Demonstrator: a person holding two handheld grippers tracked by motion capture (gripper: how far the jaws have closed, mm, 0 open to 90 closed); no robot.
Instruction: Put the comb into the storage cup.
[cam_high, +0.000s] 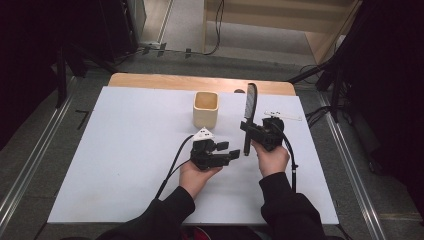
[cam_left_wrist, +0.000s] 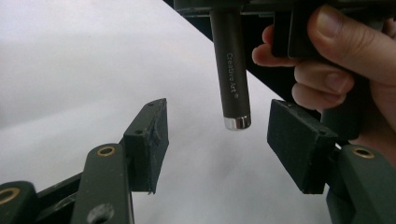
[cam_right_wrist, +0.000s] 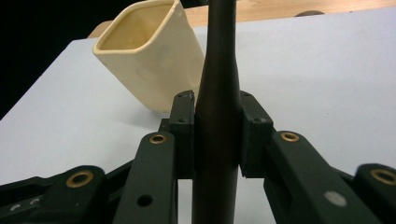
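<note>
A dark brush (cam_high: 249, 102) with a wide flat head stands nearly upright over the white table top, head pointing away from me. My right gripper (cam_high: 253, 131) is shut on its handle (cam_right_wrist: 217, 116), the pads pressing on both sides. The handle's lower end, with a silver cap (cam_left_wrist: 237, 122) and the print "CreativeArt", hangs between the jaws of my left gripper (cam_left_wrist: 218, 112) without touching either pad. In the high view the left gripper (cam_high: 229, 150) is open, lying on its side just left of the handle's end.
A cream square cup (cam_high: 205, 108) stands open side up behind the left gripper, also in the right gripper view (cam_right_wrist: 144, 60). A thin white strip (cam_high: 283, 115) lies behind the right gripper. The white board (cam_high: 125, 150) has room to the left and front.
</note>
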